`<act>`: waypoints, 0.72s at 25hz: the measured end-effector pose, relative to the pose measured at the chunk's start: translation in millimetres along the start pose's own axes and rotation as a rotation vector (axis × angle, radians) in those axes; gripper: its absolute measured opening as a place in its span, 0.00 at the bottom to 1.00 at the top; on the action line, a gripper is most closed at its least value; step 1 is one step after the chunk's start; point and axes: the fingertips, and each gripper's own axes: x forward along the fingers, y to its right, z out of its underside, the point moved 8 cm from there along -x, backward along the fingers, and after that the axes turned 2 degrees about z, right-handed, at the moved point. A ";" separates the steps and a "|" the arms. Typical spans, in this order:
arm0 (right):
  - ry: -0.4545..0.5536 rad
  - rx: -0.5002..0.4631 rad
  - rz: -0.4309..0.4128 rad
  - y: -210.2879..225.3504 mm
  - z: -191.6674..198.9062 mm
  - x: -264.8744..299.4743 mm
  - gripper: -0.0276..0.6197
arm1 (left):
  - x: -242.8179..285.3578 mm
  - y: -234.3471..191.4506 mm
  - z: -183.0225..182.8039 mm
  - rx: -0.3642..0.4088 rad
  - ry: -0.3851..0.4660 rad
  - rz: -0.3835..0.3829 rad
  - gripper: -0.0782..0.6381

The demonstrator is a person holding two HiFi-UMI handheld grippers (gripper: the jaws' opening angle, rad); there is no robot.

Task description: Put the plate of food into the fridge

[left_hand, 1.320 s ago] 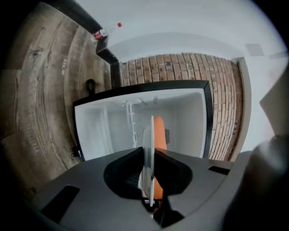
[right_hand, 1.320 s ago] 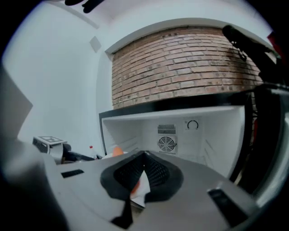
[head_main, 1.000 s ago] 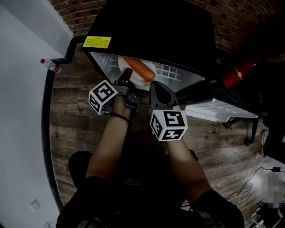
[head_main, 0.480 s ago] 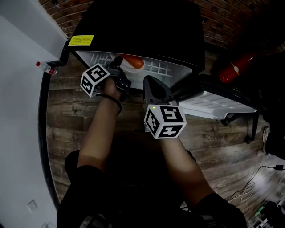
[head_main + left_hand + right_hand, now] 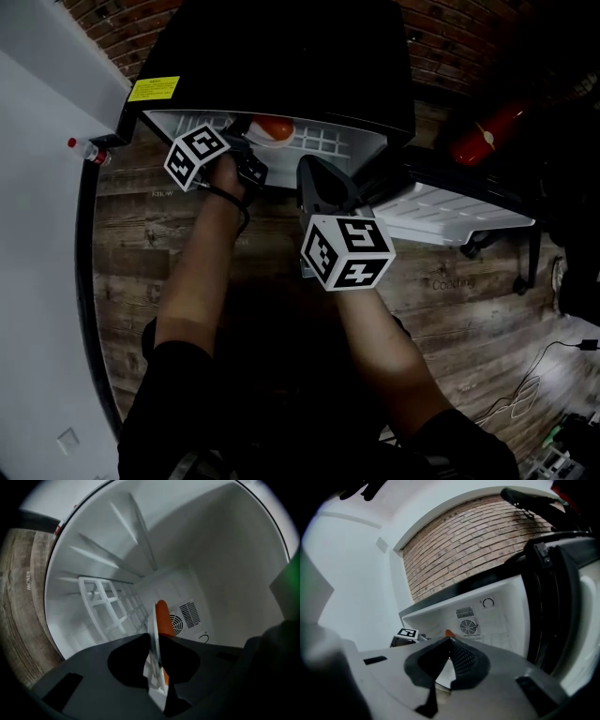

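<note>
1. The head view places things from above. The left gripper (image 5: 251,139) reaches into the open front of the black fridge (image 5: 281,56). The plate (image 5: 261,142) and its orange food (image 5: 274,127) show just under the fridge's top edge, beside the white shelf (image 5: 328,142).
2. Only the left gripper view shows the grip. The jaws are clamped on the plate's near rim. The plate is seen edge-on, with the food on its far part.
3. That view also opens the fridge's inside: white walls, shelf bars to the plate's side, and a fan vent (image 5: 177,623) on the back wall beyond the food. I cannot tell whether the plate touches the shelf.
4. The right gripper view shows the right gripper (image 5: 450,640) with its tips together and nothing between them. It is outside the fridge and points into the opening. The left gripper's marker cube (image 5: 407,633) and a bit of the food sit low in the opening, and a brick wall (image 5: 478,545) rises above the fridge.
5. Edges: the door (image 5: 450,211) stands swung open on the right, close to the right gripper. A white wall (image 5: 37,187) runs along the left.
6. Room: wood floor (image 5: 141,272) lies between wall and door. Open white space surrounds the plate up to the back wall.
</note>
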 end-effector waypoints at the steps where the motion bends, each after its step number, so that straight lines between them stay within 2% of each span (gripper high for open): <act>1: 0.001 -0.003 -0.002 -0.7 -0.3 -0.9 0.06 | 0.4 1.9 1.4 0.044 0.001 -0.006 0.17; 5: 0.009 -0.006 -0.010 -1.2 -2.4 -3.2 0.06 | 0.6 9.3 5.1 0.270 0.000 -0.089 0.17; 9: 0.012 -0.005 -0.013 -2.2 -3.9 -5.3 0.06 | 1.2 13.2 7.5 0.453 -0.009 -0.163 0.21; 18: 0.020 -0.008 -0.009 -0.4 -6.3 -10.0 0.06 | 3.2 26.4 -0.6 0.745 0.073 -0.272 0.25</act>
